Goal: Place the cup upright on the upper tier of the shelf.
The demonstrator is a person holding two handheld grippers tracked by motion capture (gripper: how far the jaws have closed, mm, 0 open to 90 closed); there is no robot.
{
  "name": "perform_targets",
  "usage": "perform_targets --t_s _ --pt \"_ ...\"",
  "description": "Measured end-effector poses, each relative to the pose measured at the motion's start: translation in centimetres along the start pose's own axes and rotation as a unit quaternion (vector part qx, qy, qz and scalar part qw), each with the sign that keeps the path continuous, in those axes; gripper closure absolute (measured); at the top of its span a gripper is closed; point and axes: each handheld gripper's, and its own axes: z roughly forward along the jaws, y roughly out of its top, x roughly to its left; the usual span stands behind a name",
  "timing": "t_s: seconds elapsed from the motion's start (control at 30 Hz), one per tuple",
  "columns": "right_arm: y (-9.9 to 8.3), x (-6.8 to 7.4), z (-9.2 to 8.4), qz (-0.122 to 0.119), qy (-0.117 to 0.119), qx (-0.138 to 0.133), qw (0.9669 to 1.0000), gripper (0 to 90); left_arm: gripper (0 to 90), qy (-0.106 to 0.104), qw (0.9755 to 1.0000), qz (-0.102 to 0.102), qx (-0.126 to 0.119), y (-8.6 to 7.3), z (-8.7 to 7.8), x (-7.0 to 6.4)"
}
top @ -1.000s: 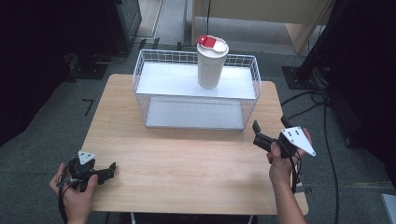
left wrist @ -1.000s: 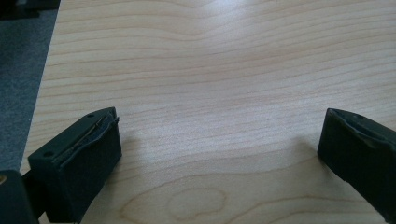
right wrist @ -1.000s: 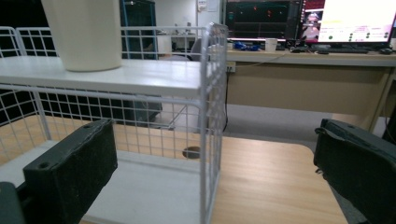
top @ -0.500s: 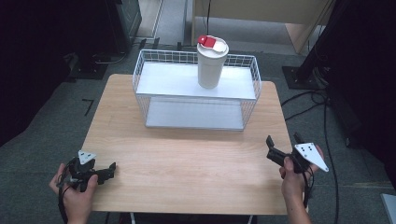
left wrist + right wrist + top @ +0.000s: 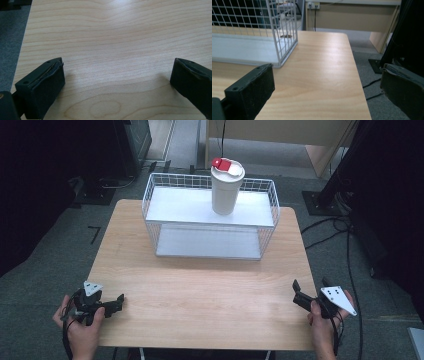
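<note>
In the high view the left gripper [image 5: 116, 302] sits at the lower left of the frame, held in a hand [image 5: 80, 332] at the near corner of the wooden worktop [image 5: 210, 285]. Its own view shows its two black fingers [image 5: 41, 87] spread wide with only bare wood grain between them, holding nothing.

The right gripper [image 5: 298, 296] is at the lower right of the high view, over the right edge of the worktop, with its grey three-cornered plate [image 5: 339, 299] on top and the person's other hand [image 5: 324, 327] beneath it. In the right gripper view its fingers [image 5: 252, 91] likewise stand far apart and empty (the right-hand one hangs past the worktop's edge, over the grey floor [image 5: 377, 100]).

The white cup [image 5: 226, 187] with the red-and-white lid [image 5: 226, 166] stands upright on the top shelf of the white wire rack [image 5: 150, 195], in the upper middle of the high view, toward the rack's right half. It is well apart from both grippers. The rack's near right corner [image 5: 278, 37] shows at the upper left of the right gripper view, resting on the worktop, apart from that gripper's fingers.
</note>
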Motion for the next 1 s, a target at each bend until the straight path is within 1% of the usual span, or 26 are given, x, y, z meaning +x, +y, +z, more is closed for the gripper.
perform_targets --t_s 0.03,0.2,0.3,0.4,0.5,0.6,0.63,0.7,0.73,0.77,0.8,0.83,0.87,0.97,1.0 --pt "-0.3 -0.1 -0.1 0.005 0.0 0.004 1.0 0.0 0.0 0.0 1.0 0.0 0.0 0.0 0.0 0.0" --pt "-1.5 -0.9 -0.5 0.009 0.004 0.027 0.9996 0.0 0.0 0.0 1.0 0.0 0.0 0.0 0.0 0.0" --pt "-2.0 -1.3 -0.7 0.011 0.012 0.043 0.9989 0.0 0.0 0.0 1.0 0.0 0.0 0.0 0.0 0.0" --pt "-2.5 -1.7 -0.8 0.006 0.011 0.06 0.9981 0.0 0.0 0.0 1.0 0.0 0.0 0.0 0.0 0.0" --pt "-2.9 -2.1 -0.9 0.011 -0.003 0.078 0.9969 0.0 0.0 0.0 1.0 0.0 0.0 0.0 0.0 0.0" --pt "-3.4 -2.3 -0.9 0.009 -0.003 0.097 0.9952 0.0 0.0 0.0 1.0 0.0 0.0 0.0 0.0 0.0" --pt "-3.4 -2.3 -0.9 0.011 -0.002 0.1 0.9949 0.0 0.0 0.0 1.0 0.0 0.0 0.0 0.0 0.0" --pt "-3.4 -2.4 -0.8 0.017 0.008 0.126 0.9918 0.0 0.0 0.0 1.0 0.0 0.0 0.0 0.0 0.0" --pt "-3.4 -2.4 -0.7 0.026 0.02 0.14 0.9896 0.0 0.0 0.0 1.0 0.0 0.0 0.0 0.0 0.0" --pt "-3.4 -2.4 -0.7 0.022 0.019 0.148 0.9885 0.0 0.0 0.0 1.0 0.0 0.0 0.0 0.0 0.0" --pt "-3.5 -2.4 -0.6 0.014 0.013 0.163 0.9864 0.0 0.0 0.0 1.0 0.0 0.0 0.0 0.0 0.0" --pt "-3.5 -2.3 -0.5 0.011 0.012 0.175 0.9844 0.0 0.0 0.0 1.0 0.0 0.0 0.0 0.0 0.0" --pt "-3.5 -2.3 -0.4 0.009 0.018 0.188 0.9819 0.0 0.0 0.0 1.0 0.0 0.0 0.0 0.0 0.0" --pt "-3.6 -2.0 -0.2 -0.014 0.02 0.204 0.9787 0.0 0.0 0.0 1.0 0.0 0.0 0.0 0.0 0.0" --pt "-3.7 -1.9 -0.1 -0.02 0.026 0.215 0.9762 0.0 0.0 0.0 1.0 0.0 0.0 0.0 0.0 0.0"
